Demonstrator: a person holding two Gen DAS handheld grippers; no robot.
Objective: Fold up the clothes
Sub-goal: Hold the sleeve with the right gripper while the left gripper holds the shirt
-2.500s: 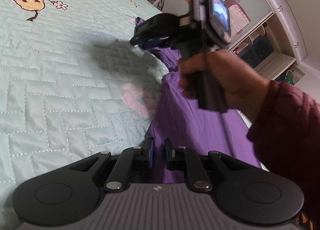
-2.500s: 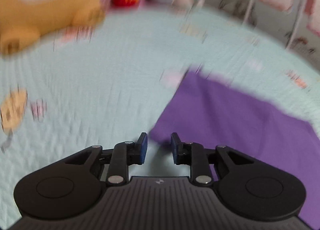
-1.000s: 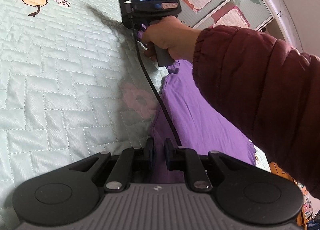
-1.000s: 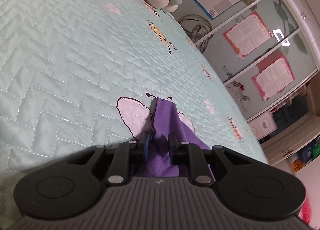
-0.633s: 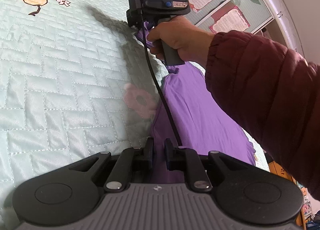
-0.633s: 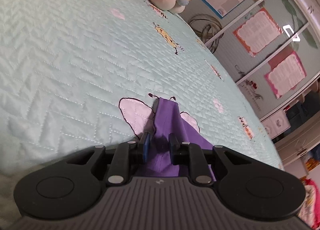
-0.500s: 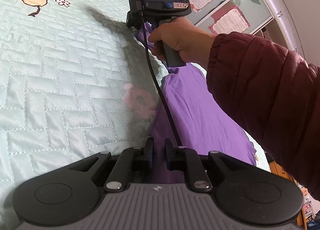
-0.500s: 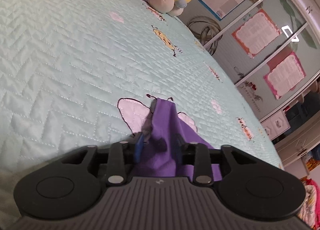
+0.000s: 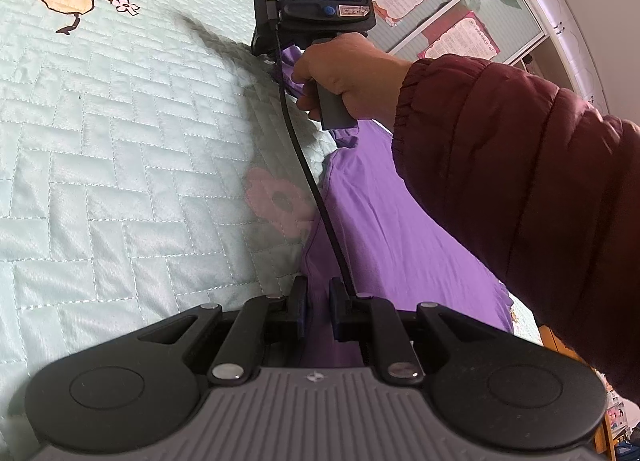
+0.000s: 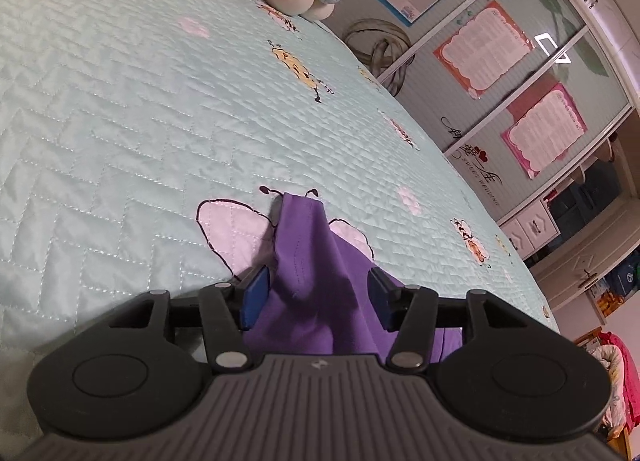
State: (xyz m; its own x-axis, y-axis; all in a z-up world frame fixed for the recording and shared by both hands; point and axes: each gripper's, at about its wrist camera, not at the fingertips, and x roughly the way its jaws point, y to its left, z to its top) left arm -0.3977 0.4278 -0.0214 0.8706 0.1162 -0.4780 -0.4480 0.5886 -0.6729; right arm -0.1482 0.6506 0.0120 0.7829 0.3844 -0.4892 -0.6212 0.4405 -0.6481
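Right hand-held gripper (image 10: 316, 293) was opening around the far cloth (image 10: 308, 245) corner; left hand-held gripper (image 9: 316, 303) pinched its near edge, long axis between.

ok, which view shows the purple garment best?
Left wrist: the purple garment stretches along the quilt, partly behind a sleeve. Right wrist catches only its bunched end between the opening right tool.

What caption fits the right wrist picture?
Right gripper opening over a purple cloth on the quilt.
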